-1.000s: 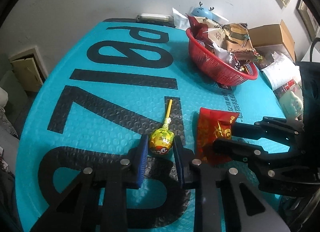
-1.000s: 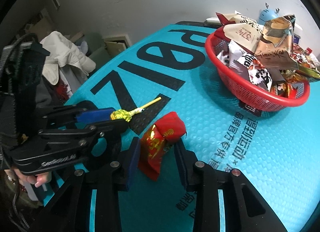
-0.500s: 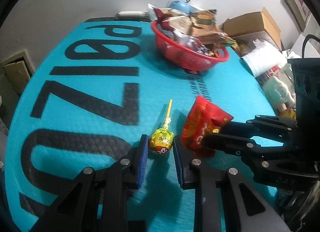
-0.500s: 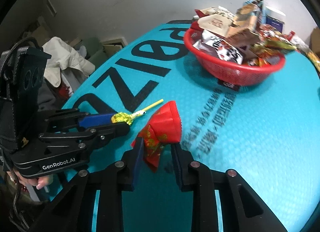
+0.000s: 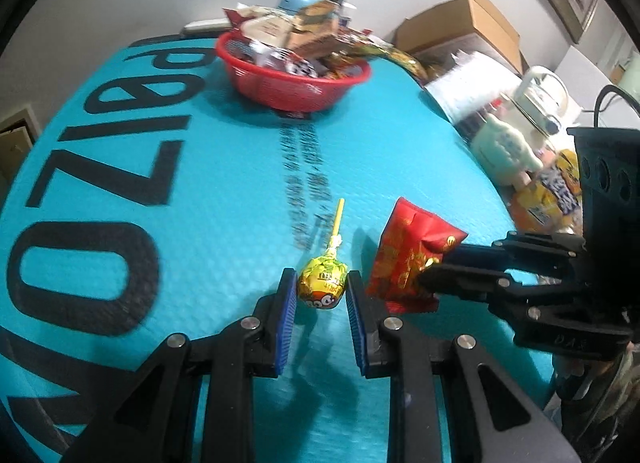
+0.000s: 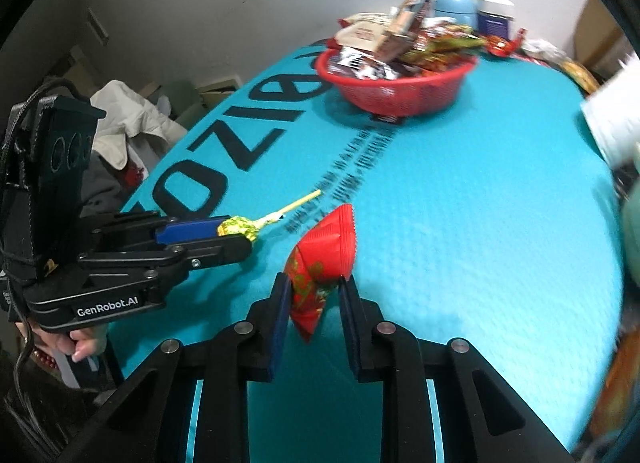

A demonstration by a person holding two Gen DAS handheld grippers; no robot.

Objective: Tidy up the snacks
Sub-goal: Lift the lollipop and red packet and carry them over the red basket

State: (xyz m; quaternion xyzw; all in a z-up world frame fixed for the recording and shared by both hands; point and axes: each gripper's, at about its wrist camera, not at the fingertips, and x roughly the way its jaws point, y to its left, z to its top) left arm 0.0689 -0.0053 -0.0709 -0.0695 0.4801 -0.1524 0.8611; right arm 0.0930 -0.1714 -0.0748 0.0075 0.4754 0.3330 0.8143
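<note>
Left gripper (image 5: 321,290) clamping our lollipop (image 5: 322,286) and right gripper (image 6: 311,292) clamping the red packet (image 6: 320,263), we have both lifted, now travelling toward the red basket (image 5: 292,93).

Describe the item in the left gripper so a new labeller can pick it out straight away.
On the turquoise bubble-textured mat with big black letters, look well short of the red plastic mesh basket piled with snacks. The left gripper is shut on a round lollipop in yellow-green foil with a pale yellow stick. The crinkled red foil snack packet in the right gripper beside it has no stick.
</note>
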